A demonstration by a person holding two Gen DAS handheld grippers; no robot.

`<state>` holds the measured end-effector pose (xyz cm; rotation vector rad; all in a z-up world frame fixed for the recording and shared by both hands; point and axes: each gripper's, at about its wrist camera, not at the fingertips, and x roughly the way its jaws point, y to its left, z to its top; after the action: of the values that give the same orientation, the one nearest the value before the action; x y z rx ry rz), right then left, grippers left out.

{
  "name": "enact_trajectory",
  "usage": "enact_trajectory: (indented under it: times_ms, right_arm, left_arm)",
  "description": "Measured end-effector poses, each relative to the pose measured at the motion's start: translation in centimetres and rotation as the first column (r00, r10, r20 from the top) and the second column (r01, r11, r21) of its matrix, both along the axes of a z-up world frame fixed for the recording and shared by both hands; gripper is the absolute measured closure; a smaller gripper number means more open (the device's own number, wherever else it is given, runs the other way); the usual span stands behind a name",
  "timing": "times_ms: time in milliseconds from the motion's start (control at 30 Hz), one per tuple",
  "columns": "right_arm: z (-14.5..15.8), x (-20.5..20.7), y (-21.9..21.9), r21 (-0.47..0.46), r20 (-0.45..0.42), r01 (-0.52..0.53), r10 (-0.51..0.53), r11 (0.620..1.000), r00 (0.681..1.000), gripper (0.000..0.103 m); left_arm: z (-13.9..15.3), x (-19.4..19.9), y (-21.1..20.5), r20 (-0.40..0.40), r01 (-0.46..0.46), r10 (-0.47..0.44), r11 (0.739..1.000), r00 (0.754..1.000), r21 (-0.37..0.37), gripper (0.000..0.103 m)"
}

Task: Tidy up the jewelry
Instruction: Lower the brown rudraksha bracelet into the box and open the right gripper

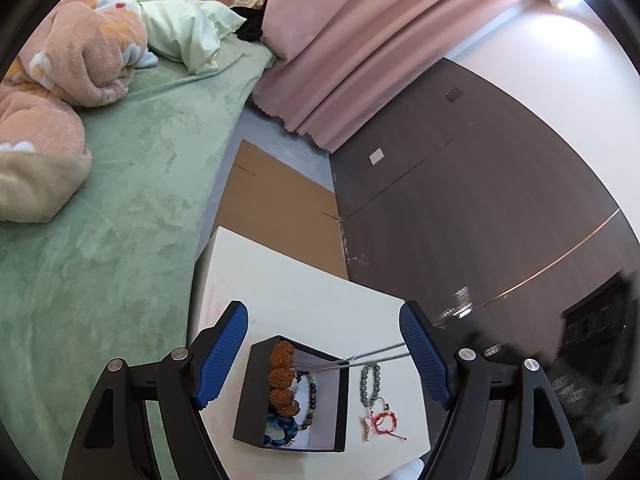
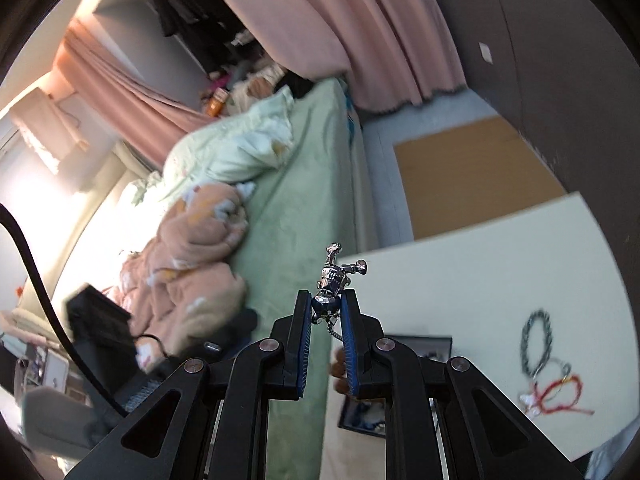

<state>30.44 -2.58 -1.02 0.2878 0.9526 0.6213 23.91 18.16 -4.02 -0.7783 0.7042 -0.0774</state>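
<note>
A black jewelry box (image 1: 248, 400) sits on a cream table (image 1: 304, 300). In it lie a brown bead bracelet (image 1: 282, 376), a blue bead bracelet (image 1: 280, 426) and a dark mixed bead bracelet (image 1: 311, 398). My left gripper (image 1: 324, 332) is open above the box. My right gripper (image 2: 326, 306) is shut on a silver figure pendant (image 2: 334, 276). Its silver chain (image 1: 376, 354) stretches from the right into the box. A green bead bracelet (image 1: 370, 384) and a red cord bracelet (image 1: 384, 420) lie right of the box, also in the right wrist view (image 2: 536, 346) (image 2: 560, 396).
A bed with a green sheet (image 1: 120, 208), a pink blanket (image 1: 72, 56) and a pale pillow (image 1: 180, 28) lies left of the table. Flat cardboard (image 1: 280, 208) lies on the floor behind the table. A dark wall panel (image 1: 460, 200) and pink curtain (image 1: 352, 40) stand at right.
</note>
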Motion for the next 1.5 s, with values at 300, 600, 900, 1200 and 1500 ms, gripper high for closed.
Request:
enact_trajectory:
  times_ms: [300,600,900,1200,1500]
  right_arm:
    - [-4.4,0.2,-2.2,-0.008,-0.107,-0.015,0.014,1.0,0.994,0.049]
    - [-6.1,0.1,-7.4,0.03,-0.106,0.034,-0.031,0.999,0.994,0.049]
    - [-10.2,0.7,-16.4,0.1,-0.198,0.193,-0.171,0.976,0.965,0.049]
    - [-12.2,1.2,-21.8,0.124,-0.285,0.275,-0.231,0.953,0.93,0.049]
    - [-13.8,1.1,-25.0,0.168,-0.348,0.315,-0.242,0.934,0.906,0.049]
  left_arm:
    - [-0.7,0.4,-0.1,-0.026,-0.012,0.013,1.0,1.0,0.022,0.024]
    - [-1.3,1.6,-2.9,-0.061,0.035,-0.029,0.995,0.998,0.098,0.024]
    - [-2.2,3.7,-8.6,-0.105,0.142,-0.124,0.971,0.987,0.194,0.024]
    - [-3.7,5.2,-14.3,-0.157,0.257,-0.223,0.934,0.962,0.247,0.024]
    - [-6.4,5.7,-20.9,-0.237,0.404,-0.345,0.87,0.908,0.283,0.045]
